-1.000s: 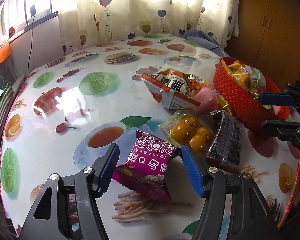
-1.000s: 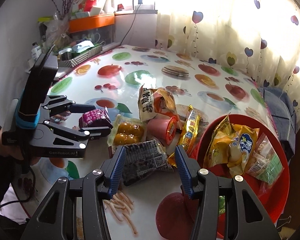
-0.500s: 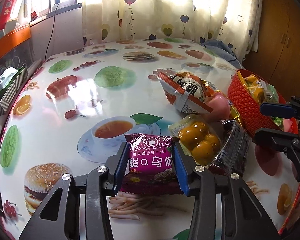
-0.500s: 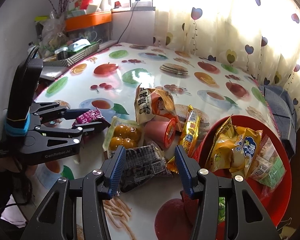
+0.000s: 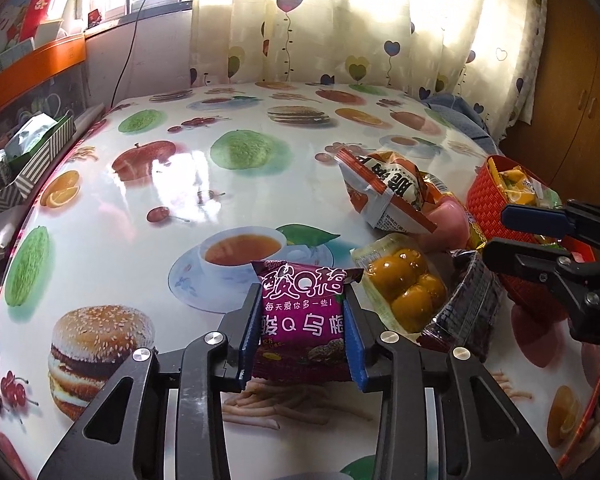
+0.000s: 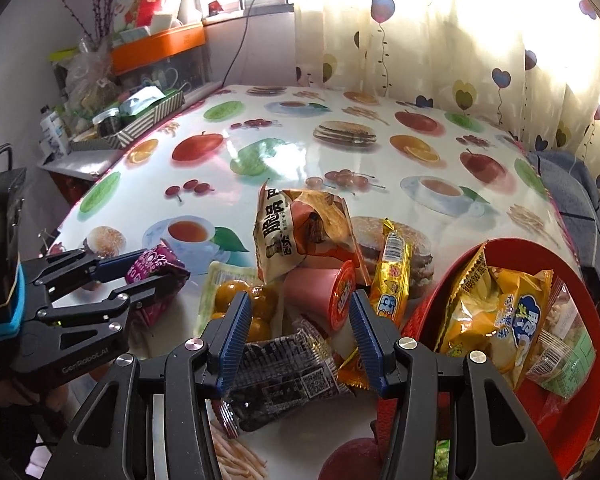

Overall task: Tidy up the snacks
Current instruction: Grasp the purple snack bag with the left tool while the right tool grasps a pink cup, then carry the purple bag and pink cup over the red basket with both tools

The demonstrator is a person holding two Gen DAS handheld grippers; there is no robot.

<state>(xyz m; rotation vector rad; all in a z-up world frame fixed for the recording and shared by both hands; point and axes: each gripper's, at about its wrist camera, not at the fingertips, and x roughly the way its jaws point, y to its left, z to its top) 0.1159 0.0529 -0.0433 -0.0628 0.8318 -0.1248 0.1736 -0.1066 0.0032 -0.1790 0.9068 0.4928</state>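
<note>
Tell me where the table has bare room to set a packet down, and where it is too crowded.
Free: the wide stretch of table between the curtain and the snack pile, and the patch left of the purple packet. Crowded: the snack pile against the red basket, with the right gripper over it.

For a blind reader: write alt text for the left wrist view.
The left gripper is shut on a purple plum-candy packet above a fruit-print tablecloth. To its right lie loose snack packs beside a red woven basket, with the open right gripper there.
</note>
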